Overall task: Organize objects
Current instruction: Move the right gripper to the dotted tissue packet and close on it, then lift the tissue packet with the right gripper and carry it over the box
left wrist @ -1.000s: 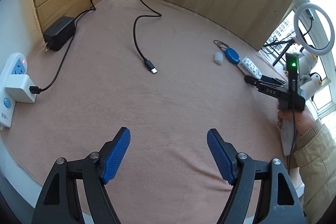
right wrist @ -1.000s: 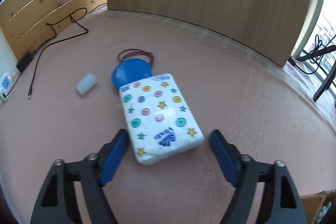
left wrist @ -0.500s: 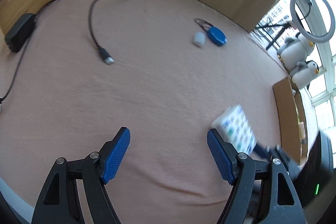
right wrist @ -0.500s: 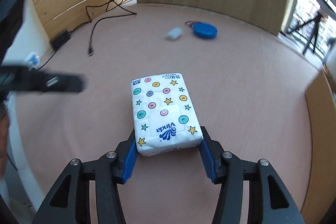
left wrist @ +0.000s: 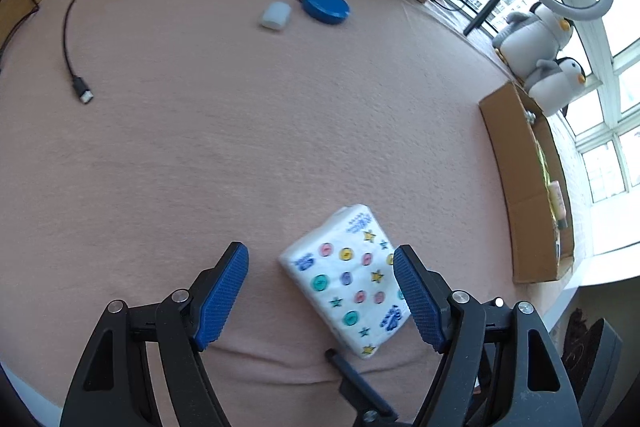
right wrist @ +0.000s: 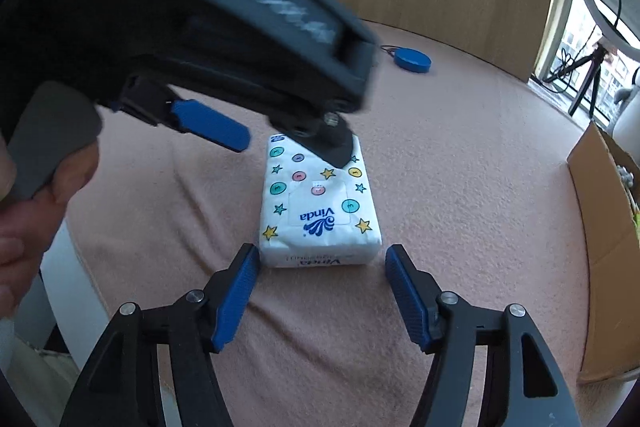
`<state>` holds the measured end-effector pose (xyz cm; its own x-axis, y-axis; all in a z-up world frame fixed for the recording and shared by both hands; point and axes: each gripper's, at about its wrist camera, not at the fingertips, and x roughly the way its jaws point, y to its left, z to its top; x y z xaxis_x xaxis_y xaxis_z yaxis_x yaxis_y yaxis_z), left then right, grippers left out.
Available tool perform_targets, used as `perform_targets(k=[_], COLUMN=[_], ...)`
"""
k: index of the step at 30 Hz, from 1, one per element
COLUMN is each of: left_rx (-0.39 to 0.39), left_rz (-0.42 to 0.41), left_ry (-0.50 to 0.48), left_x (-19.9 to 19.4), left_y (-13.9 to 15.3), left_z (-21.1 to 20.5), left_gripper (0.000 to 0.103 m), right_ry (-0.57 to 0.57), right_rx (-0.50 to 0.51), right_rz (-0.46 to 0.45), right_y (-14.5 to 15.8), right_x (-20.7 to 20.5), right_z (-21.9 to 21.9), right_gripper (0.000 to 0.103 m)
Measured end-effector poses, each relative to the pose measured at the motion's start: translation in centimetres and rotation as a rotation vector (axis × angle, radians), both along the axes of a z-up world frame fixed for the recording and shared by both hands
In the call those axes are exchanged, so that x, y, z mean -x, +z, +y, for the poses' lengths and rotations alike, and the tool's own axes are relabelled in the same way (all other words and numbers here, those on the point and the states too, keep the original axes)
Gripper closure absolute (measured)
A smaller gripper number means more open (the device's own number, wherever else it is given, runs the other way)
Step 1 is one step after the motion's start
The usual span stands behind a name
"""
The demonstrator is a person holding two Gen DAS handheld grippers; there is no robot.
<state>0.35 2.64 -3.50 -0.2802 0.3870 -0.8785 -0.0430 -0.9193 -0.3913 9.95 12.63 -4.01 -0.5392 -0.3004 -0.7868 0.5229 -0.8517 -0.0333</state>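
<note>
Right wrist: tissue pack point(right wrist: 320, 203) lengthwise (logo nearest)

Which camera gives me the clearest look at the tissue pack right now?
The left wrist view: the tissue pack lies nearly whole between the open left gripper fingers. The right wrist view shows it sharply too, Vinda label readable, but the left gripper covers its far end.

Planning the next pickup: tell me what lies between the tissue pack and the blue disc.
Only bare pink cloth lies between the tissue pack and the blue disc, clearest in the left wrist view.
</note>
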Motion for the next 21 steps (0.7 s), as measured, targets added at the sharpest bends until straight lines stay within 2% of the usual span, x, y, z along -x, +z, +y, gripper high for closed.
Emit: perform_targets(k=[4, 6, 8, 11, 16, 21], left_rx=[0.015, 0.027, 0.051, 0.064, 0.055, 0.051], left_rz=[-0.013, -0.010, 0.012, 0.041, 0.058, 0.095], left_ry=[-0.021, -0.032, -0.049, -0.083, -0.086, -0.086], left_x=[0.4, 0.6, 0.7, 0.6, 0.5, 0.4], left_y=[-0.3, -0.4, -0.3, -0.2, 0.2, 2.0], left_z=[0.8, 1.2, 1.6, 1.8, 1.6, 1.6], left_gripper=[0.028, 0.032, 0.039, 0.042, 0.044, 0.044], right_ry=[0.012, 0.018, 0.019, 0.008, 0.001, -0.007], right_rx=[0.001, 0.003, -0.005, 0.003, -0.002, 0.005], right_rz=[0.004, 0.005, 0.013, 0.005, 0.009, 0.037], right_y=[0.0, 0.1, 0.1, 0.1, 0.3, 1.6], right_x=[0.1, 0.0, -0.2, -0.1, 0.0, -0.4], right_z=[-0.2, -0.3, -0.7, -0.7, -0.8, -0.6], right_gripper=[0.044, 0.055, 0.055, 0.056, 0.057, 0.058])
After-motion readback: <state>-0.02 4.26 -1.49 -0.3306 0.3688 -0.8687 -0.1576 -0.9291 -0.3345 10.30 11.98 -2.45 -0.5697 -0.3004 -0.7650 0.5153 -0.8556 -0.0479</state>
